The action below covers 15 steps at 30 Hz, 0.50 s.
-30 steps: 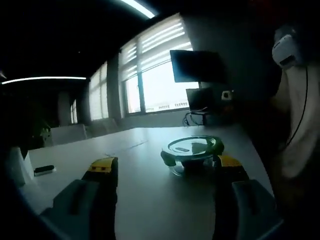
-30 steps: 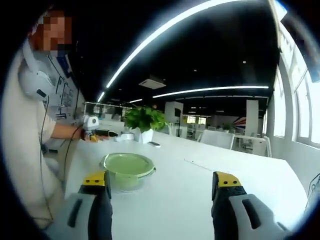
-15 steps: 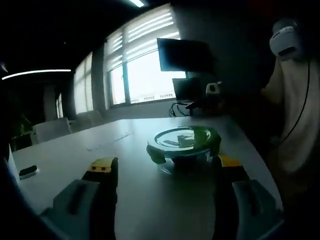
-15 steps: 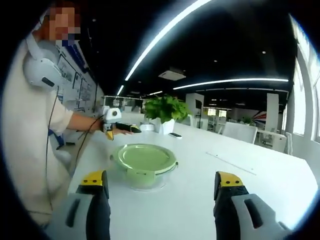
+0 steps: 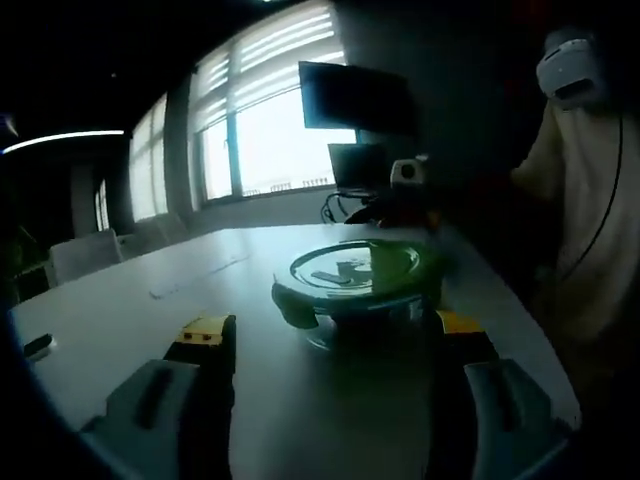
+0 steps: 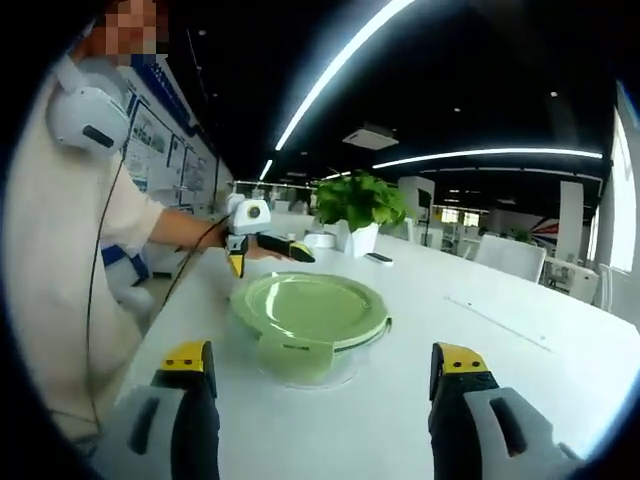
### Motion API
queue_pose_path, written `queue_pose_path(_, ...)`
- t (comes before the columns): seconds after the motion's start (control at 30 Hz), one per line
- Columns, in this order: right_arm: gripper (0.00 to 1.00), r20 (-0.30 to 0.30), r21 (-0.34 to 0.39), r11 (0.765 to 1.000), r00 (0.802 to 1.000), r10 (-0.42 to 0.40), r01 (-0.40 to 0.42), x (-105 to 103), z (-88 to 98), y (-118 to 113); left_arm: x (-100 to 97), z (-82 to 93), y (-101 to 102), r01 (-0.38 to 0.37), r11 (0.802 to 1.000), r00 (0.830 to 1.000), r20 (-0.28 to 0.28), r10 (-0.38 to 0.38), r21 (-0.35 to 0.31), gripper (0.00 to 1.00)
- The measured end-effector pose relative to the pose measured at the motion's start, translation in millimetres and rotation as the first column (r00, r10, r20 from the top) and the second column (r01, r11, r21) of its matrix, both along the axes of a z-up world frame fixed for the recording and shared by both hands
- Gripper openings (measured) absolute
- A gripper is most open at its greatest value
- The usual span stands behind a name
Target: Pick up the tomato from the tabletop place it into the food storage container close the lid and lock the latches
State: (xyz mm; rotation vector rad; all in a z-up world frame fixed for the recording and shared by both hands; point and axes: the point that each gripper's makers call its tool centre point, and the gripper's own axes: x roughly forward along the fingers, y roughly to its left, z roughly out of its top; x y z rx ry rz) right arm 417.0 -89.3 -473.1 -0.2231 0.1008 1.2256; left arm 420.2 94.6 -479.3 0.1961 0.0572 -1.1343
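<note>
Table (image 6: 560,350) roomy; container (image 6: 308,325) lidded, mid-edge

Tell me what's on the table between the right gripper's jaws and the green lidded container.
Nothing: in the right gripper view, bare white tabletop runs from the open right gripper to the container.

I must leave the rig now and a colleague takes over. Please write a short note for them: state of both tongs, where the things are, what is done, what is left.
Left tongs: open, holding nothing, pointed at the container.
Right tongs: open, holding nothing, facing the container from the other side.
Food storage container: on the white table, green lid resting on top. Whether the latches are locked cannot be told.
Tomato: I cannot make it out; the lid hides the inside.
Done: lid appears to be on.
Left: check that the tomato is inside, then press down the latches.
</note>
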Motion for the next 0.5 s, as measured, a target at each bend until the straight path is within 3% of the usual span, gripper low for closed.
queue_pose_path(0.5, 0.83, -0.029, 0.007, 0.998, 0.998, 0.064, -0.063, 6.4, -20.1, 30.1, 8.8, -12.4, -14.0, 0.037, 0.999, 0.999, -0.033, -0.037, -0.003, 0.69)
